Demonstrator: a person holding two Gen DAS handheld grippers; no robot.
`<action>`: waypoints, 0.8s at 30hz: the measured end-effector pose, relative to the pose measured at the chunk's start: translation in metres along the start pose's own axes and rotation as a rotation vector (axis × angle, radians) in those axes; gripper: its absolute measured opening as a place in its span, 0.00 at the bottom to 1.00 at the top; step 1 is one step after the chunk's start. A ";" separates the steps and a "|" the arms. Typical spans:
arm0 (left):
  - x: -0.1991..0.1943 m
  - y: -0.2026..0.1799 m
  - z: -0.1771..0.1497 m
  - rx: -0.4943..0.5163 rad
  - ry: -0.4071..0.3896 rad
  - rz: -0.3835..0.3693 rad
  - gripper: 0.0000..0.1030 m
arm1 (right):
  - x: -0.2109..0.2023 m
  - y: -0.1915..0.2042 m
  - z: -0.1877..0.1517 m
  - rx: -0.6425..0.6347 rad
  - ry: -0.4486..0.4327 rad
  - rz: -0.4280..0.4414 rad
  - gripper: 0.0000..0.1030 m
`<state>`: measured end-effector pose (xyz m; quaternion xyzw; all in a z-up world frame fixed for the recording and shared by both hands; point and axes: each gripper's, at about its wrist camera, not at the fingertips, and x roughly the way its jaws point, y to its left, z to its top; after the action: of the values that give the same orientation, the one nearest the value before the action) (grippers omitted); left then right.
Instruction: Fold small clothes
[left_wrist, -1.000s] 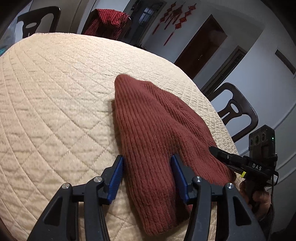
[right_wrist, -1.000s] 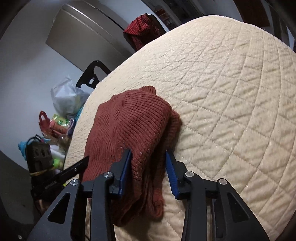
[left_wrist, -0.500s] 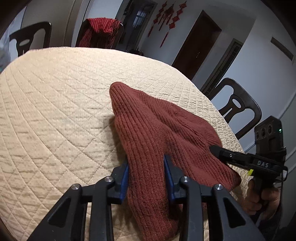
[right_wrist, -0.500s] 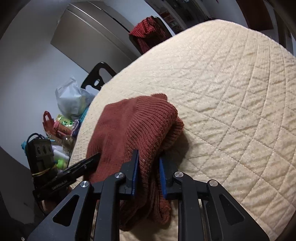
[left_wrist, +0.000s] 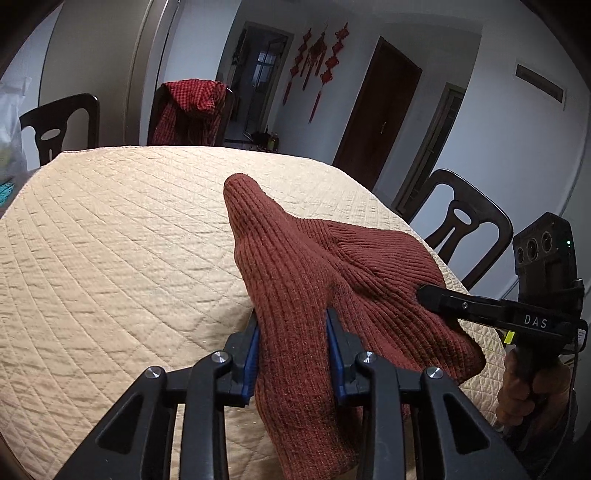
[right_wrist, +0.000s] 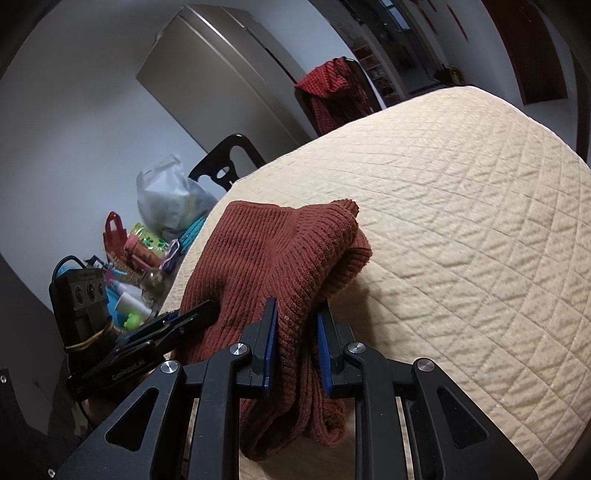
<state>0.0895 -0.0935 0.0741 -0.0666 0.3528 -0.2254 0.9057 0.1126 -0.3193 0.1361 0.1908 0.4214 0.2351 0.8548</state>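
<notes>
- Our left gripper: jaws pinching a thick bunch of the sweater between the blue pads; knit fills the gap and hangs down below the jaws.
- Our right gripper: jaws likewise clamped on a bunched edge of the sweater, with folds drooping under the pads.
- In the left view we see the right gripper at the garment's right side, tip buried in the knit, with our right hand on its handle.
- In the right view the left gripper comes in from the left, tip against the sweater's near edge.
- Sweater: rust-red rib knit, gathered between both grippers at the near edge of the tabletop. Near part is lifted in the jaws; whether the far part touches the quilt we can't tell.
- In the left view it rises to a peak at the far end; in the right view the far end looks rolled over into a doubled fold.
- Tabletop carries a beige quilted cover.
- Around it: dark chairs, one draped with a red checked cloth; red knot ornaments on the far wall beside a dark door.
- Left of the tabletop in the right view: white plastic bag and a pile of colourful clutter.
</notes>
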 end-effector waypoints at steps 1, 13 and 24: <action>-0.002 0.003 0.000 -0.001 -0.002 0.004 0.33 | 0.003 0.003 0.001 -0.006 0.002 0.002 0.19; -0.016 0.044 -0.001 -0.042 -0.019 0.082 0.33 | 0.049 0.043 0.010 -0.065 0.060 0.046 0.19; -0.030 0.100 0.005 -0.064 -0.038 0.168 0.33 | 0.109 0.088 0.024 -0.125 0.119 0.104 0.19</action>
<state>0.1094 0.0089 0.0681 -0.0699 0.3468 -0.1361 0.9254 0.1689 -0.1894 0.1276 0.1447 0.4454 0.3158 0.8252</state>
